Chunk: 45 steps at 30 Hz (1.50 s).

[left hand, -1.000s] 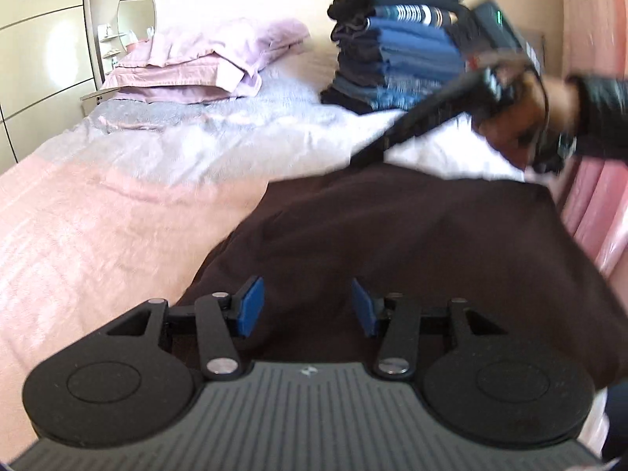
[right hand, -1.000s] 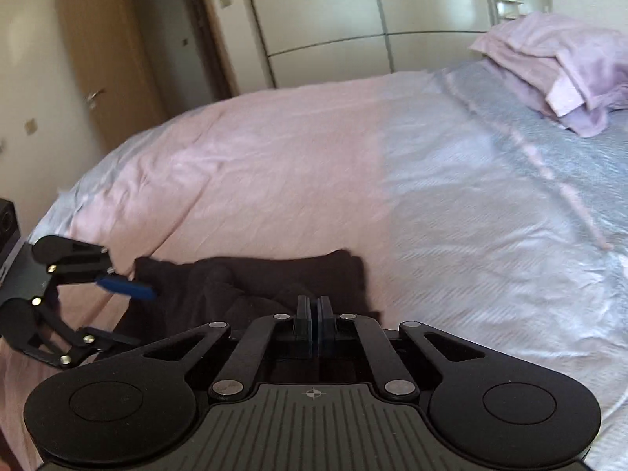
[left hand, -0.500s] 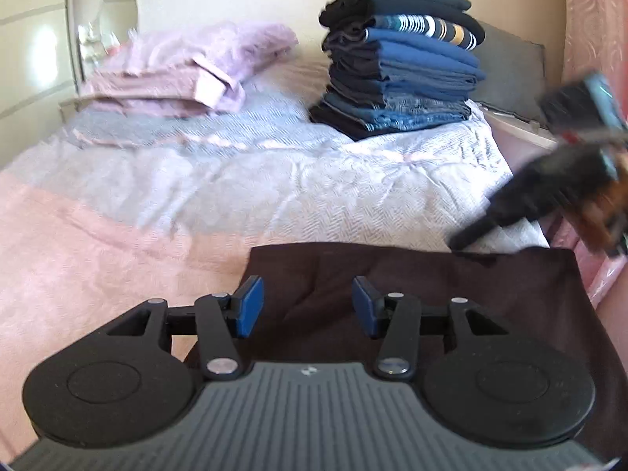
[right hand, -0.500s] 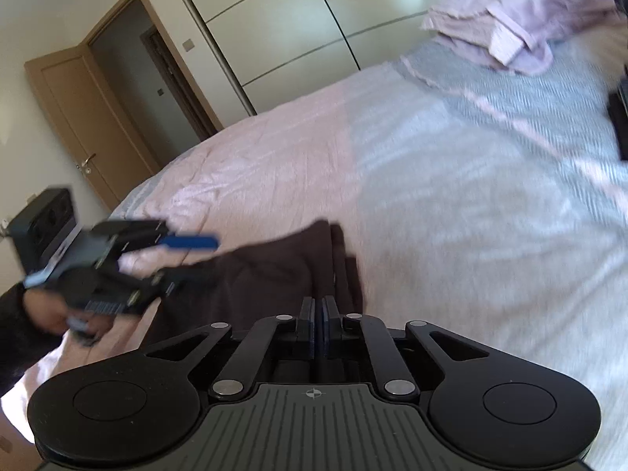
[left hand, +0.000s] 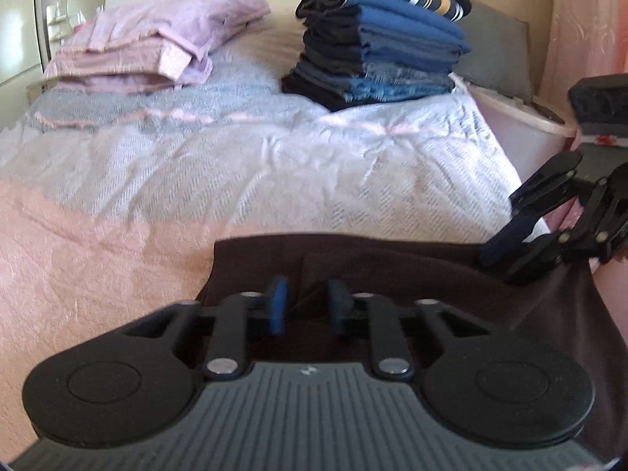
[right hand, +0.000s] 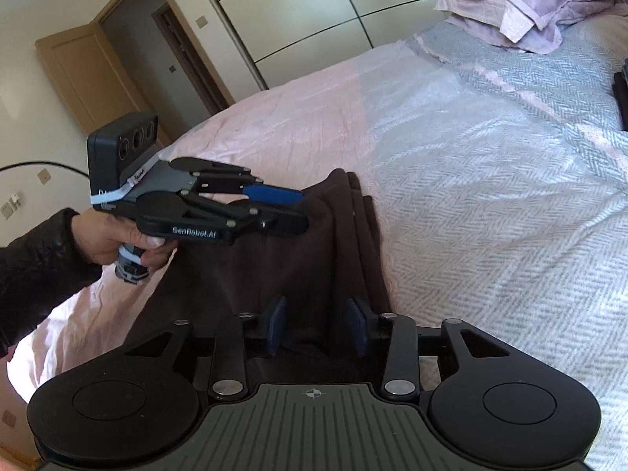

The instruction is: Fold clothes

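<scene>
- The dark brown garment (right hand: 274,274) lies flat on the pink part of the bed (left hand: 117,235), close to the near edge of the bed.
- In the left wrist view its long axis goes from 9 o'clock to 3 o'clock across the lower half. In the right wrist view the same axis points from 6 o'clock toward 12 o'clock, and the stacked folded edges are on the 3 o'clock side.
- The left tool (left hand: 307,306) is at one short end. Its jaws have just been closing, and they stand narrow on a raised fold of the garment.
- A hand (right hand: 114,235) in a black sleeve holds this tool, at 9 o'clock in the right wrist view.
- The right tool (right hand: 317,327) is at the opposite short end. Its jaws have just been opening and stand half wide; the cloth lies under them and the pads do not press it.
- A stack of folded clothes (left hand: 376,39) stands at 12 o'clock in the left wrist view, well apart from the garment.
- The lilac pillows (left hand: 157,47) are at 11 o'clock.
</scene>
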### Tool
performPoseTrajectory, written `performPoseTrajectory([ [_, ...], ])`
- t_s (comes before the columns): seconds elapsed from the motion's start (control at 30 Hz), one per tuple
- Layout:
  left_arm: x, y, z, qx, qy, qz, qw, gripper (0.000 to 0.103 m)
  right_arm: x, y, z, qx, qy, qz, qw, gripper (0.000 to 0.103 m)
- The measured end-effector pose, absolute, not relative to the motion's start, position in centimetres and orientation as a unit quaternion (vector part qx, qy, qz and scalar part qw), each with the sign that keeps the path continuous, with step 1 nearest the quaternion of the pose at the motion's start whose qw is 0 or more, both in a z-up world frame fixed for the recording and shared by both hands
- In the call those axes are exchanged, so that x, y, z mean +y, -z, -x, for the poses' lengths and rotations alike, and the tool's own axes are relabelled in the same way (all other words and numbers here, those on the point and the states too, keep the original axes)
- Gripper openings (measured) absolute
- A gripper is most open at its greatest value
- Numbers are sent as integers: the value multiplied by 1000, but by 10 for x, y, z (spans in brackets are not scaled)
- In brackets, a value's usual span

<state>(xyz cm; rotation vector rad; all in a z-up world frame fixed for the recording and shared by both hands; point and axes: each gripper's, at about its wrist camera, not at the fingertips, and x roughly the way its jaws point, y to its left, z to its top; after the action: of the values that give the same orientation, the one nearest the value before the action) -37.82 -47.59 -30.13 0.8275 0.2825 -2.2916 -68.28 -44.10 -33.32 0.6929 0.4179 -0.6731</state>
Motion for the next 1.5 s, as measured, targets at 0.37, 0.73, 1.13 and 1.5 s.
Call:
performPoseTrajectory([
  [0.37,-484,294,381,90,873,-290,382,0,-443,318,692,177,366,-294,865,0],
  [0.73,-475,287,352,110,858,-283,414,7,-421,319,702,132,397,-314,852,30],
  [1.13,-471,282,323,86,817,-336,461,27,-384,316,674,155,395,-306,852,50],
  [1.5,-332,276,272,-87,794,-440,411,39,-241,314,545,262,312,-134,903,76],
])
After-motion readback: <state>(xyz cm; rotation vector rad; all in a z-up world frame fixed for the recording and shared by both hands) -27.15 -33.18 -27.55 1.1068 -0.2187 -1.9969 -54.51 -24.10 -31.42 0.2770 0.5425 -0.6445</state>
